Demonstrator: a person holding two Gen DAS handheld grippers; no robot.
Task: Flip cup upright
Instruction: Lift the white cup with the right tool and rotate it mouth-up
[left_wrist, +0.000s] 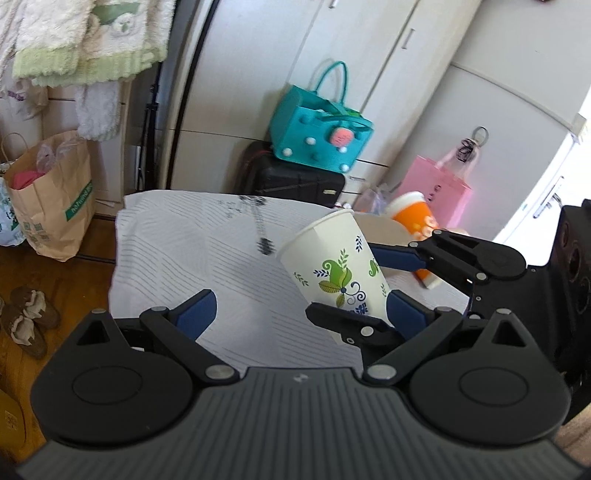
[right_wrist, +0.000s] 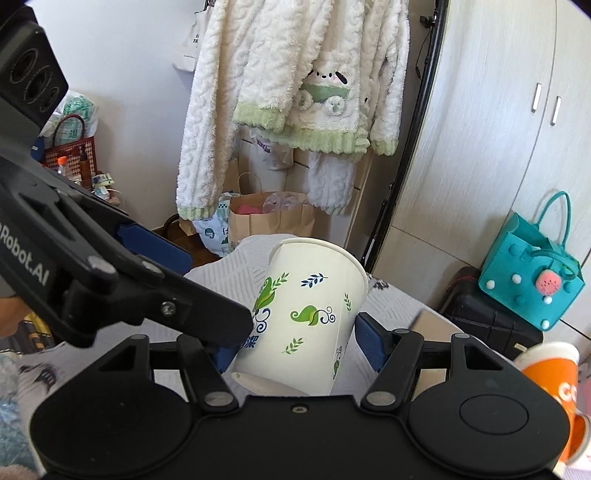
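A white paper cup (left_wrist: 334, 264) with green leaf prints is held rim-up, tilted a little, above the white striped cloth (left_wrist: 177, 251). My right gripper (left_wrist: 364, 286) is shut on the cup's lower half, one blue pad on each side. In the right wrist view the cup (right_wrist: 306, 317) sits between my right gripper (right_wrist: 295, 347) pads, base toward the camera. My left gripper (left_wrist: 301, 312) is open and empty, its right finger (left_wrist: 406, 314) close beside the cup's base. The left gripper's fingers (right_wrist: 155, 291) reach in from the left in the right wrist view.
An orange and white cup (left_wrist: 415, 221) sits behind the right gripper, also seen at the lower right (right_wrist: 554, 384). A teal bag (left_wrist: 321, 136) rests on a black case (left_wrist: 291, 181). A pink bag (left_wrist: 436, 192), a brown paper bag (left_wrist: 51, 206) and shoes (left_wrist: 27, 317) surround the table.
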